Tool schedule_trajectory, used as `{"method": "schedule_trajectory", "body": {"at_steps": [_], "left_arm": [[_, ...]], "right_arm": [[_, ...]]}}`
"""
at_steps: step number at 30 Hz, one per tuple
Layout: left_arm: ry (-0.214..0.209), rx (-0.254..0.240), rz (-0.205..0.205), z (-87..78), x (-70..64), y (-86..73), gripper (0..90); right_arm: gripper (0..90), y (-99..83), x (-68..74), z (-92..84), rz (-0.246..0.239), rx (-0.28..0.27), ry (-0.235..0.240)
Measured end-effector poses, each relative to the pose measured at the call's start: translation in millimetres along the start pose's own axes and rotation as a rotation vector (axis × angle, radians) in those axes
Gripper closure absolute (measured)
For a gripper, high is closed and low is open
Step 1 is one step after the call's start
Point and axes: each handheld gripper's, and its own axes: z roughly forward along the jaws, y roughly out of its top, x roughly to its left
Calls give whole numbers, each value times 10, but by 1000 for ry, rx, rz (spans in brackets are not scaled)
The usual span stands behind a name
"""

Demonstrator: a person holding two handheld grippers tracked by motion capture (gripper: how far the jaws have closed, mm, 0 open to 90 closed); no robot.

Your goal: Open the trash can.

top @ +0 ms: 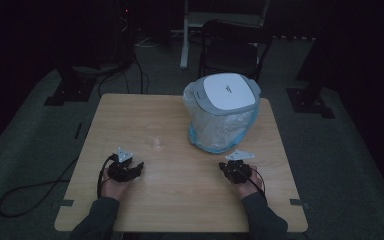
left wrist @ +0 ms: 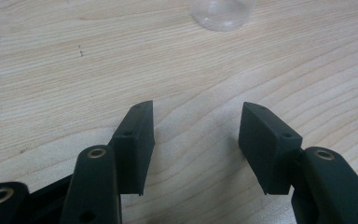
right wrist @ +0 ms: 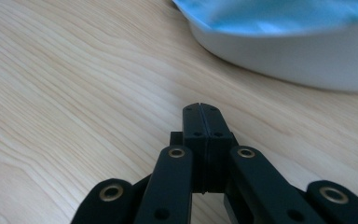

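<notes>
A small bin [top: 222,112] with a white and grey lid and a clear bag liner stands on the wooden table [top: 180,200], right of centre at the back. Its pale base [right wrist: 303,60] rises just ahead of my right gripper [right wrist: 200,108], whose jaws are pressed together with nothing between them. In the high view the right gripper [top: 228,166] rests on the table just in front of the bin. My left gripper [left wrist: 196,109] sits low over the wood with its jaws wide apart and empty. A small clear round object [left wrist: 222,13] lies ahead of it, seen in the high view as a faint clear object [top: 155,143].
A dark folding chair [top: 232,47] stands behind the table. Cables [top: 30,192] trail across the floor on the left. Dark stand bases [top: 67,92] flank the table's far corners. The room is dim.
</notes>
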Motion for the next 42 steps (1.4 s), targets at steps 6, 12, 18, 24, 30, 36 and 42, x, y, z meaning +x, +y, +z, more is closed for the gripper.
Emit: {"method": "schedule_trajectory", "body": {"at_steps": [6, 12, 18, 24, 30, 36, 42], "left_arm": [[-1, -1, -1, 0, -1, 0, 465], [-2, -1, 0, -1, -2, -1, 465], [-2, 0, 0, -2, -2, -1, 465], [-2, 1, 0, -2, -2, 0, 465], [-3, 0, 0, -2, -4, 0, 465], [-5, 1, -1, -1, -8, 2, 464], [-5, 2, 1, -2, -9, 2, 465]], "right_arm": [[899, 166, 158, 84, -10, -25, 14], [899, 355, 273, 146, -9, -55, 23], [899, 499, 323, 209, 12, -80, 16], [898, 610, 409, 312, 13, -92, 18], [898, 716, 468, 420, 24, -99, 16], [897, 836, 484, 487, 27, -108, 2], [895, 913, 495, 564, 45, -117, -12]]}}
